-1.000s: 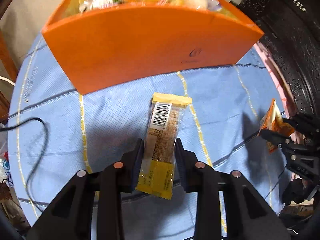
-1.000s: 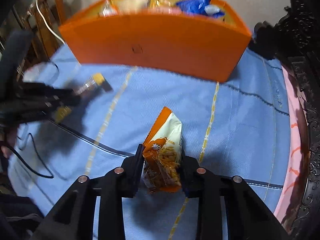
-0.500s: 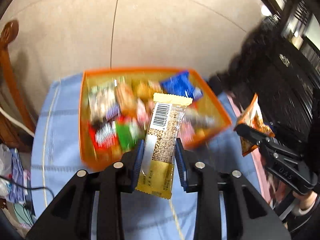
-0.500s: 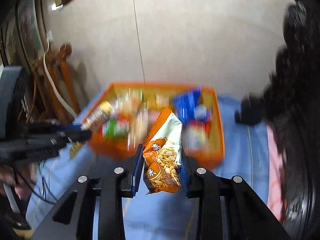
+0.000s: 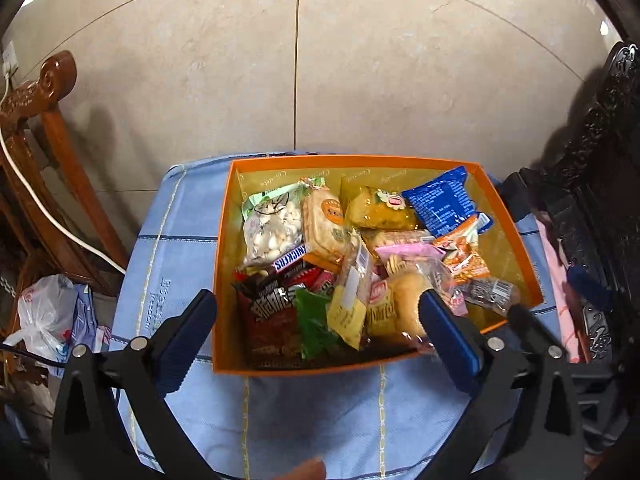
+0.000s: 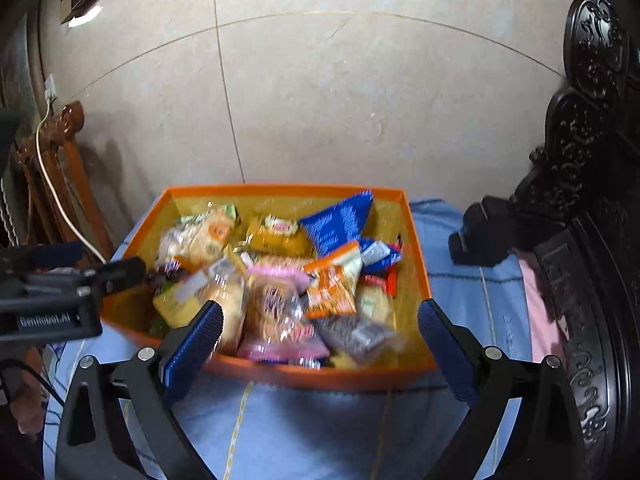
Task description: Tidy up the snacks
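The orange box [image 5: 223, 280] stands on the blue cloth, full of several wrapped snacks. My left gripper [image 5: 316, 312] hangs over its near side with jaws opening wide and nothing between them. The yellow sesame bar [image 5: 349, 294] lies loose on the heap below. My right gripper [image 6: 320, 316] hovers over the box's front wall [image 6: 320, 376], its jaws also opening and empty. The orange peanut packet [image 6: 332, 280] rests on top of the pile, and it shows in the left wrist view too [image 5: 466, 258]. One of the left gripper's fingers [image 6: 120, 274] reaches over the box's left rim.
A blue tablecloth [image 5: 180, 240] covers the small table. A wooden chair [image 5: 52, 92] with a white cable [image 5: 48, 216] and a plastic bag [image 5: 44, 312] stand at the left. Dark carved furniture [image 6: 580, 160] and pink cloth [image 6: 540, 308] crowd the right. A tiled wall rises behind.
Both grippers rose from the cloth to above the box, then opened. The sesame bar and the peanut packet left the jaws and now lie in the box.
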Demonstrator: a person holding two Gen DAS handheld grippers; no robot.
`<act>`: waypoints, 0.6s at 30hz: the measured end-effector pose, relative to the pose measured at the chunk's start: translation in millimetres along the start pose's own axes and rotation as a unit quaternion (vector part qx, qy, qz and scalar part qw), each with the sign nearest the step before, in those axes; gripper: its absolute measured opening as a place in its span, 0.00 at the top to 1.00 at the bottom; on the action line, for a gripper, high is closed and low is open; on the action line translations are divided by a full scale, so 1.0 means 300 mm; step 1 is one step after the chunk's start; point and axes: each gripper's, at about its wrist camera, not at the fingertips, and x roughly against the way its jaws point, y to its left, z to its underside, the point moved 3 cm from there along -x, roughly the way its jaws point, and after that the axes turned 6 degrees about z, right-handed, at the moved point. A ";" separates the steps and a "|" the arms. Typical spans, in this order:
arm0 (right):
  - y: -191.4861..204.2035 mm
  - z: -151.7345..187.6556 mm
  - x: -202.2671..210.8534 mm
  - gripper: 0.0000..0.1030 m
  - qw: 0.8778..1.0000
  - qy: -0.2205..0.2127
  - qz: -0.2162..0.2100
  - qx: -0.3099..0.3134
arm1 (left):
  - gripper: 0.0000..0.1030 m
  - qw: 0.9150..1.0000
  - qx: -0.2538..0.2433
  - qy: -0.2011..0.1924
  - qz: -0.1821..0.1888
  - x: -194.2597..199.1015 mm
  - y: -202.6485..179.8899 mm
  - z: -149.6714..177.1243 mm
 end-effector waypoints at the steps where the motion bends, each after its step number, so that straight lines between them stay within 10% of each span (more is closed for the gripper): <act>1: 0.001 0.007 0.009 0.05 1.000 0.001 0.002 0.001 | 0.04 1.000 0.000 0.000 -0.001 0.014 0.003 0.009; 18: -0.003 0.015 0.207 0.05 0.999 -0.029 0.026 0.005 | 0.04 1.000 0.009 -0.022 -0.003 0.217 0.013 0.081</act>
